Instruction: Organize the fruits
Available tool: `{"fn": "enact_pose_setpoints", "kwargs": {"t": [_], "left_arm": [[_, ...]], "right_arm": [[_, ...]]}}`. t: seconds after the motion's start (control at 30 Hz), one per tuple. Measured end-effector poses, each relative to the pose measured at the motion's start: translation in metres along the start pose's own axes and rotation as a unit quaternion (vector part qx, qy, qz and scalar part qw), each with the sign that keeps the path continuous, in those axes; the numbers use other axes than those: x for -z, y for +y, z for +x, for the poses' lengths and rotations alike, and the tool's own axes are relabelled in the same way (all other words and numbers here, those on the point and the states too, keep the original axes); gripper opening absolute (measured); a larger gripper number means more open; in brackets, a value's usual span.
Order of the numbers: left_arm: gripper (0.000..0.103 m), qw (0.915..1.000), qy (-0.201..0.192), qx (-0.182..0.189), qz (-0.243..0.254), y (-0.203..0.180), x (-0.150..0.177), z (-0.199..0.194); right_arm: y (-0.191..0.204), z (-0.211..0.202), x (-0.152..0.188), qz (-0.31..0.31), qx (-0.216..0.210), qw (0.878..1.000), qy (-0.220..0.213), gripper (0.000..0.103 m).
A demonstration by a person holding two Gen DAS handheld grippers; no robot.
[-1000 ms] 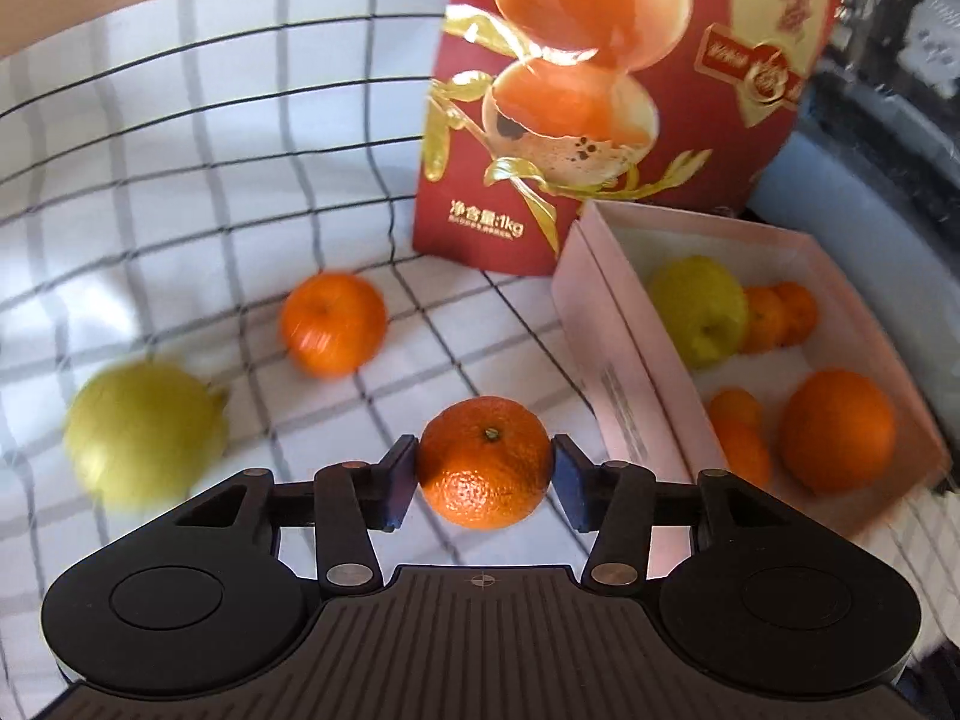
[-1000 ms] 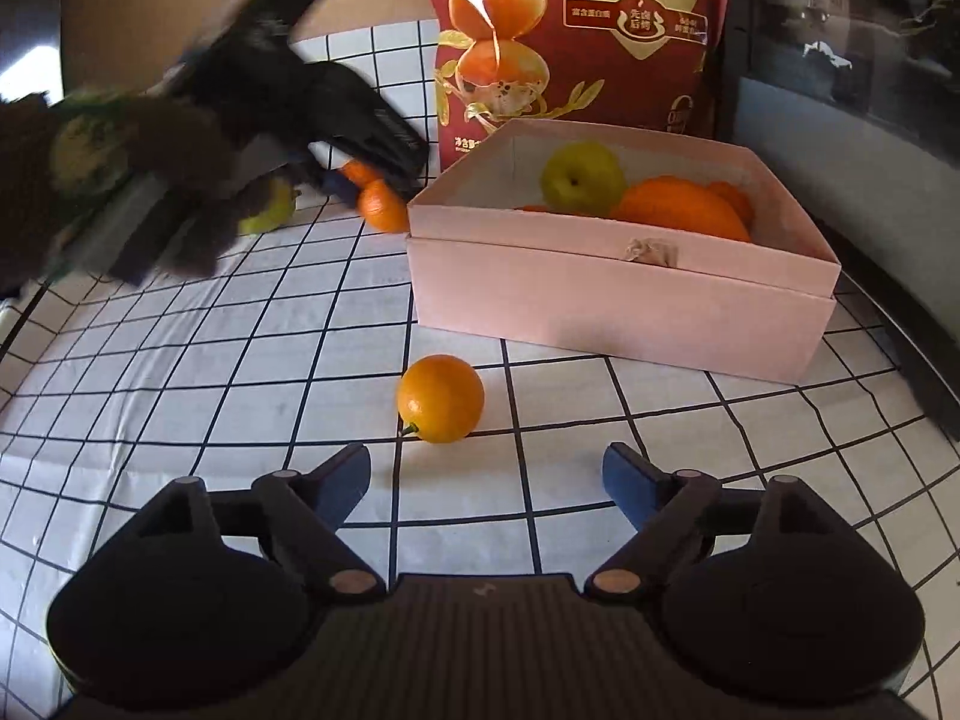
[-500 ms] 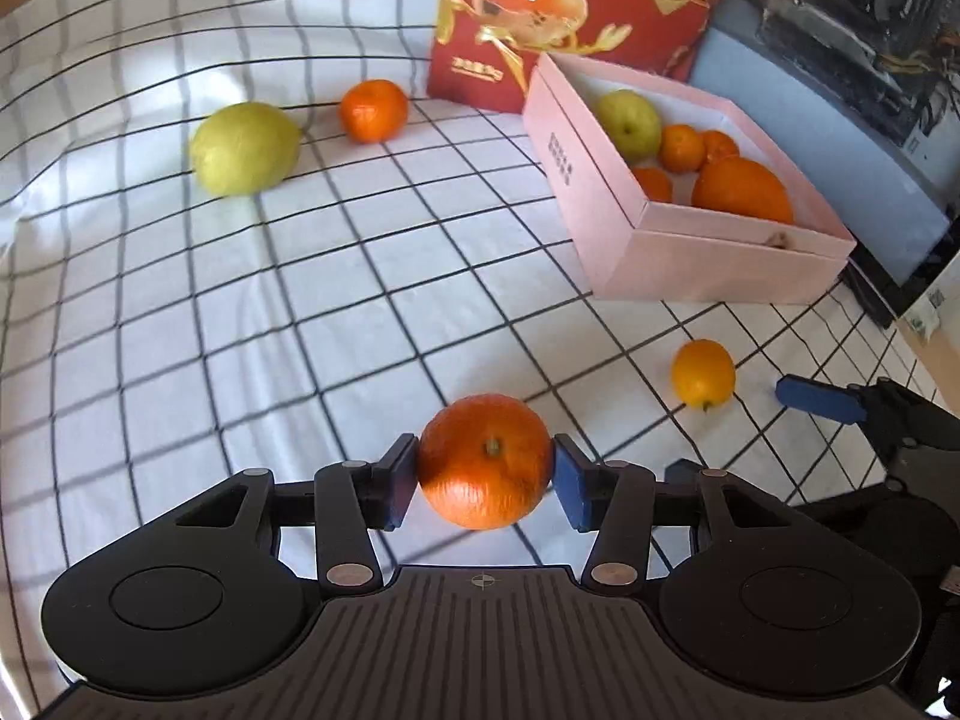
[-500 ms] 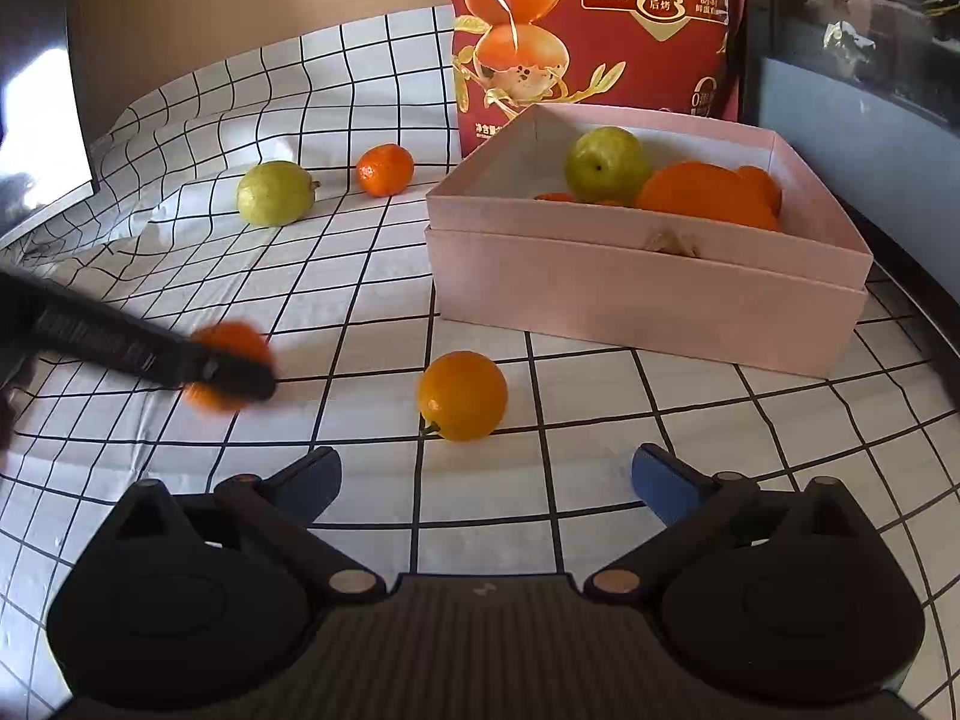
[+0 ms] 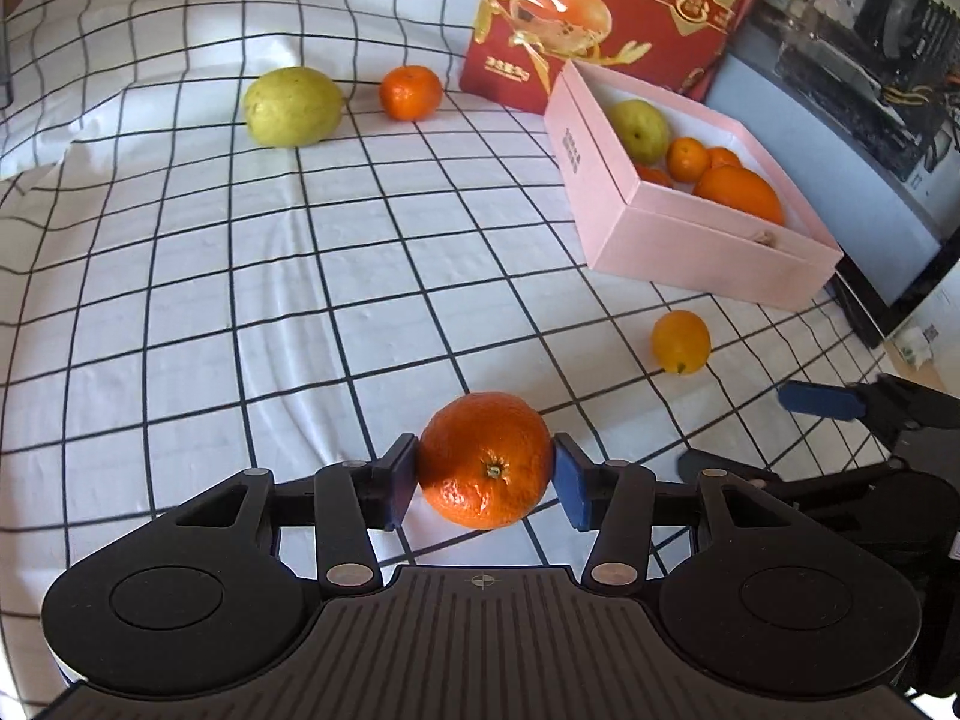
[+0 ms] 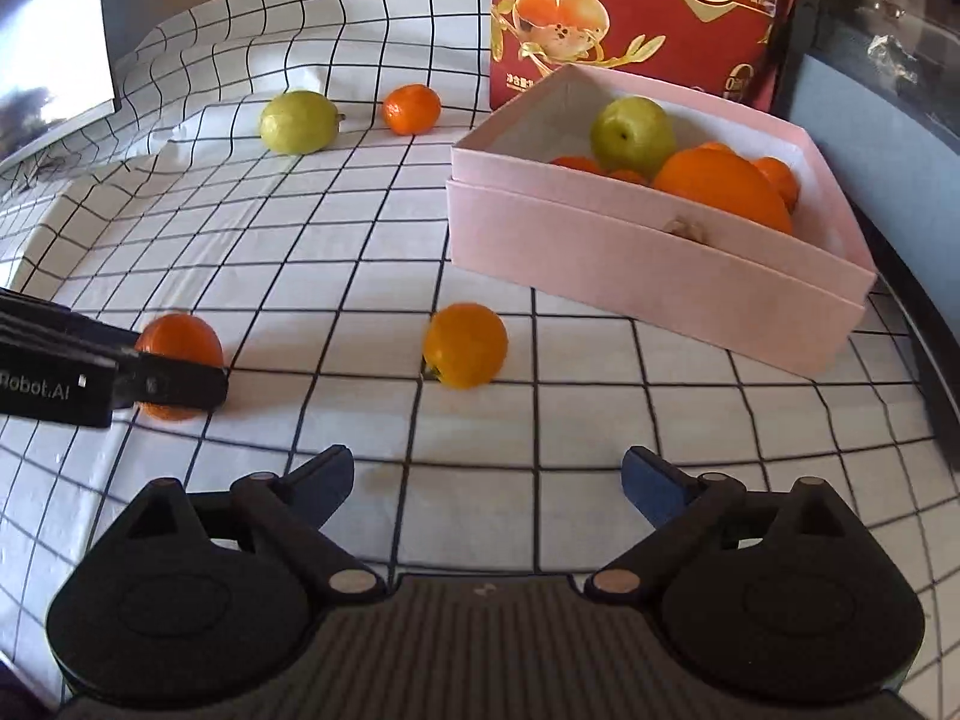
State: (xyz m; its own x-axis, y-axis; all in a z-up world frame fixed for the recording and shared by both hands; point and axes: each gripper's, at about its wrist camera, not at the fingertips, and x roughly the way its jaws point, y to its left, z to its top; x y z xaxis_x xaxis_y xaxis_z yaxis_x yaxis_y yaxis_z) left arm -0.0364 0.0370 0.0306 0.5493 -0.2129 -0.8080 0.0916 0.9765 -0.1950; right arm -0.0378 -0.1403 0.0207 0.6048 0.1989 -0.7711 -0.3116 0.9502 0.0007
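Observation:
My left gripper (image 5: 485, 480) is shut on a mandarin (image 5: 485, 459) low over the checked cloth; the right wrist view shows this mandarin (image 6: 179, 348) at its left, touching or nearly touching the cloth. My right gripper (image 6: 486, 480) is open and empty, just behind a small yellow-orange fruit (image 6: 465, 354) that also shows in the left wrist view (image 5: 681, 341). A pink box (image 6: 654, 264) holds a green pear (image 6: 630, 129), a big orange (image 6: 723, 186) and small mandarins. A green pear (image 5: 293, 107) and a mandarin (image 5: 411, 93) lie loose far back.
A red printed bag (image 6: 636, 6) stands behind the pink box. A dark screen (image 6: 54, 18) is at the far left and dark equipment (image 5: 858, 60) at the right. The checked cloth (image 5: 240, 300) covers the table.
My left gripper carried the mandarin from beside the box back to the near left and lowered it toward the cloth. My right gripper stayed open, shifting slightly toward the small yellow-orange fruit.

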Motion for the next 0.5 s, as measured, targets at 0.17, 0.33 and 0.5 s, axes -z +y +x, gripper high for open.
{"fn": "enact_pose_setpoints", "kwargs": {"t": [0.17, 0.33, 0.5], "left_arm": [[0.053, 0.9997, -0.02, -0.01, -0.003, -0.003, 0.007, -0.003], [0.053, 0.9998, -0.013, -0.004, -0.014, 0.0, 0.008, -0.006], [0.053, 0.9999, -0.007, -0.012, -0.004, -0.004, 0.01, -0.007]], "right_arm": [[0.003, -0.011, -0.004, -0.007, 0.011, 1.0, -0.015, 0.088], [0.005, -0.001, -0.023, -0.008, 0.004, 1.0, -0.022, 0.075], [0.008, 0.023, -0.039, 0.006, 0.001, 1.0, -0.014, 0.058]]}}
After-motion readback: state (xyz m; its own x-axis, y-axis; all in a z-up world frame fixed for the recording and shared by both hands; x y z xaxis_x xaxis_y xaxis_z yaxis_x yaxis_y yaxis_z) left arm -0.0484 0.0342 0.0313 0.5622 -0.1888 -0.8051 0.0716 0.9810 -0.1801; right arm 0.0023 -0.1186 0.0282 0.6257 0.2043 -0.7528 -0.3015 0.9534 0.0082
